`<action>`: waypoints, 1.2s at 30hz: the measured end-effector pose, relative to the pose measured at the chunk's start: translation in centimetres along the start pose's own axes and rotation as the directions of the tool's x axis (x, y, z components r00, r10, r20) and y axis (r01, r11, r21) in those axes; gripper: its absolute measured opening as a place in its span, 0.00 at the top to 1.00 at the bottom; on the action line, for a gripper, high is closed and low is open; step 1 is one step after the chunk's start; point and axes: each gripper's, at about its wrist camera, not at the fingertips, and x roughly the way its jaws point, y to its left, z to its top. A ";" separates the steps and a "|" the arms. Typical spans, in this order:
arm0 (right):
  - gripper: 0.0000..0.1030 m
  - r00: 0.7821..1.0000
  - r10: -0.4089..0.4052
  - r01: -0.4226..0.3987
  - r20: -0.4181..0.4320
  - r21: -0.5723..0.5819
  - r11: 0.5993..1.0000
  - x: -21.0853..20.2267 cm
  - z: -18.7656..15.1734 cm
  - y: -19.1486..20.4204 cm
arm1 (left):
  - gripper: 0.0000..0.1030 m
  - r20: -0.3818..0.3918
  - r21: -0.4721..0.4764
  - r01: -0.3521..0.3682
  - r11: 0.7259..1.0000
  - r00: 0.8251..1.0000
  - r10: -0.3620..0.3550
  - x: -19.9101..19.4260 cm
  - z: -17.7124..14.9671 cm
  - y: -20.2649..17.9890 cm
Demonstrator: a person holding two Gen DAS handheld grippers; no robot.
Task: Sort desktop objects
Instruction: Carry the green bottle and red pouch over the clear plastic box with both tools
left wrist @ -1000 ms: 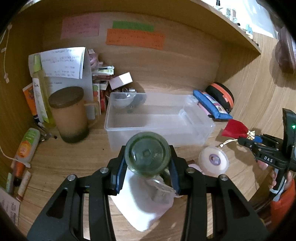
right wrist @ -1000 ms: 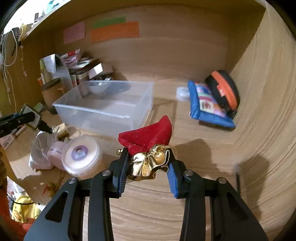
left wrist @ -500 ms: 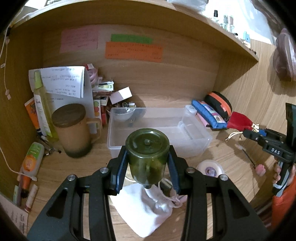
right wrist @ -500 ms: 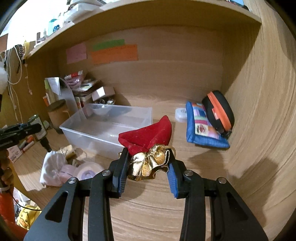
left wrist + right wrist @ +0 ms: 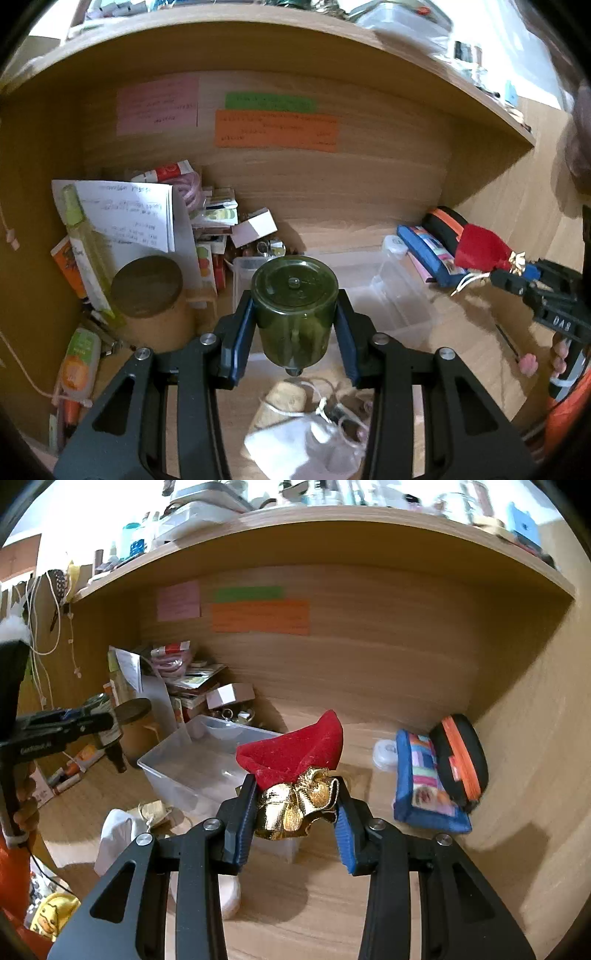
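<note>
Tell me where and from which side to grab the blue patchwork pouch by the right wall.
Take the blue patchwork pouch by its near long edge, coming from the open desk side to its left. It lies flat, with the black-and-orange case against its far side and the wall beyond, so only the near and left edges look free.

wooden desk alcove (image 5: 369, 657) under a cluttered shelf (image 5: 332, 517); coloured notes (image 5: 275, 129) on its back wall.
</note>
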 end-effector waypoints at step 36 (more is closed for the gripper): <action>0.66 0.950 0.120 -0.138 -0.290 -0.043 0.990 17.9 1.8 2.8 | 0.61 -0.318 0.009 0.075 0.997 0.946 -0.069 16.9 1.5 2.0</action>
